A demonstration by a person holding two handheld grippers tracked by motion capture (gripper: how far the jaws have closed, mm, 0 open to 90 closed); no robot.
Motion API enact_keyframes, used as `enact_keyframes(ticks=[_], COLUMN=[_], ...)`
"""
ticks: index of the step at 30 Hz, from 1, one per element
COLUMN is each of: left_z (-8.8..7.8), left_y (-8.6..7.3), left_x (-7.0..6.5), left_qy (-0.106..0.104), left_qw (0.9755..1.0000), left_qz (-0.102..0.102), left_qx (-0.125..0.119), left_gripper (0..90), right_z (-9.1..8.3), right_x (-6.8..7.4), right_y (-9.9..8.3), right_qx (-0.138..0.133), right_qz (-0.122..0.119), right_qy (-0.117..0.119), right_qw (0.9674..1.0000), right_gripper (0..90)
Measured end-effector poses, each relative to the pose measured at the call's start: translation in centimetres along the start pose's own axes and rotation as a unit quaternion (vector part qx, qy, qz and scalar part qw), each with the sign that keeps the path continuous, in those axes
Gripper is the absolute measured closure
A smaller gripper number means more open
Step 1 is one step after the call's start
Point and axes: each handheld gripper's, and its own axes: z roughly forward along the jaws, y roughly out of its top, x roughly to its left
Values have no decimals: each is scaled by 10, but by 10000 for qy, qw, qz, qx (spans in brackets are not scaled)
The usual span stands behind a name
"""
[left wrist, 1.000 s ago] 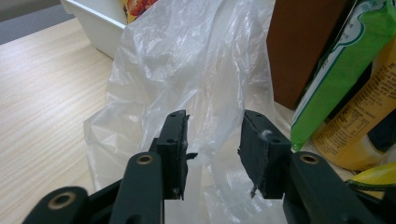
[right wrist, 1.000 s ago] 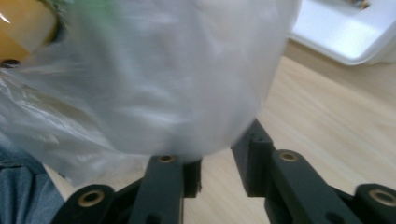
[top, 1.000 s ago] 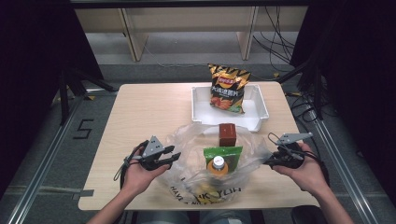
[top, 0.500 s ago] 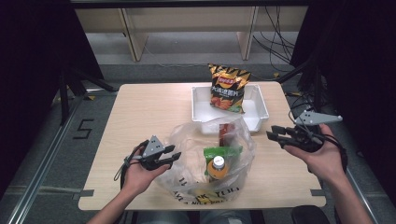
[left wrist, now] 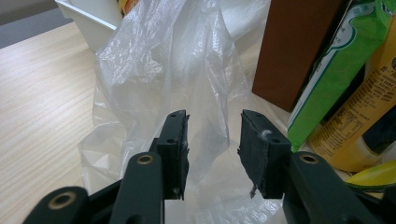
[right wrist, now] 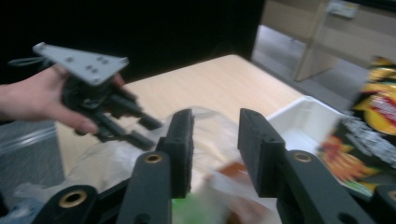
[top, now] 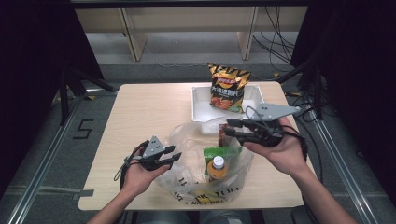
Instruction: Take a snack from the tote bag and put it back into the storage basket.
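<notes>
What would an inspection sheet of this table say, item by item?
Surface: pale wooden table, bare on its left half.
Job's things: clear plastic bag lying open, with a brown box, a green packet and an orange-capped bottle inside.
Clutter: white tray at the far side with a chip bag standing in it.
Tools: left tool at the bag's edge, film between its open jaws, pads apart from it; right tool raised over the bag, jaws parted, nothing between them.
Cables: one trails from each tool; more hang behind the table.
Surroundings: dark curtains, wooden shelving behind, a 5 marked on the floor.
</notes>
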Motion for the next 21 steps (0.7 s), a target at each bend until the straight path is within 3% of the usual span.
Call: enact_keyframes(ticks=[5, 7, 9, 14, 15, 20, 21], left_z=[0, -1, -1, -1, -1, -1, -1], left_y=[0, 0, 0, 0, 0, 1, 1], left_x=[0, 2, 1, 2, 2, 0, 0], left_qy=[-36, -17, -8, -30, -30, -9, -24], left_qw=[10000, 9999, 10000, 10000, 10000, 10000, 10000], left_qz=[-1, 88, 1, 41, 38, 34, 52], left_qx=[-10, 47, -14, -26, -29, -45, -75], left_gripper=[611, 611, 611, 612, 612, 608, 607], right_z=[21, 26, 31, 27, 26, 14, 11], right_x=[9, 10, 10, 10, 9, 4, 4], right_y=[0, -2, -6, -18, -20, -33, -36], right_qx=[248, 453, 633, 943, 923, 1225, 1274], right_qz=[-244, -197, -211, -136, -220, -53, 6], right_qy=[255, 287, 317, 133, 109, -160, -306], right_qw=[9991, 9984, 9973, 9954, 9954, 9923, 9914], right_gripper=[755, 771, 778, 797, 798, 798, 798])
